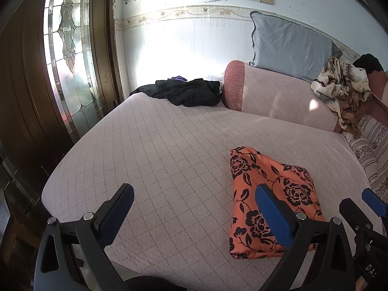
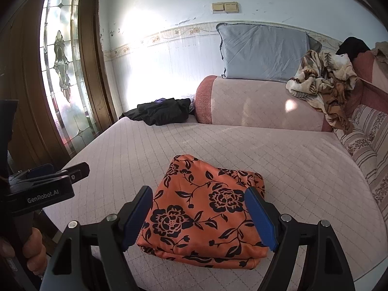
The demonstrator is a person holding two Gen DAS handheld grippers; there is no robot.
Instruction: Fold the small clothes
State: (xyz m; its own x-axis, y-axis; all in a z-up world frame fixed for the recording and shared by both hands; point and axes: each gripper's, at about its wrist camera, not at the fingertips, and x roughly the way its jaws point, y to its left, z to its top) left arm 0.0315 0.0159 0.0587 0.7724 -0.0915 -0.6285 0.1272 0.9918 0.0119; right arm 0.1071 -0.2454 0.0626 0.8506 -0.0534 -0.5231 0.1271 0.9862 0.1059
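An orange cloth with a black flower print (image 2: 206, 208) lies folded into a compact rectangle on the pale quilted sofa seat (image 2: 278, 160). It also shows in the left wrist view (image 1: 271, 194). My right gripper (image 2: 198, 214) is open, its blue-padded fingers standing to either side of the folded cloth just above it, holding nothing. My left gripper (image 1: 194, 213) is open and empty over the bare seat, to the left of the cloth; its right finger overlaps the cloth's edge in view. It shows from the side in the right wrist view (image 2: 60, 172).
A heap of black clothes (image 1: 186, 92) lies at the far end of the seat by the armrest (image 1: 266, 97). A grey pillow (image 1: 291, 46) and a crumpled brown-and-cream blanket (image 1: 344, 87) lie on the backrest. A glass-panelled wooden door (image 1: 70, 55) stands at the left.
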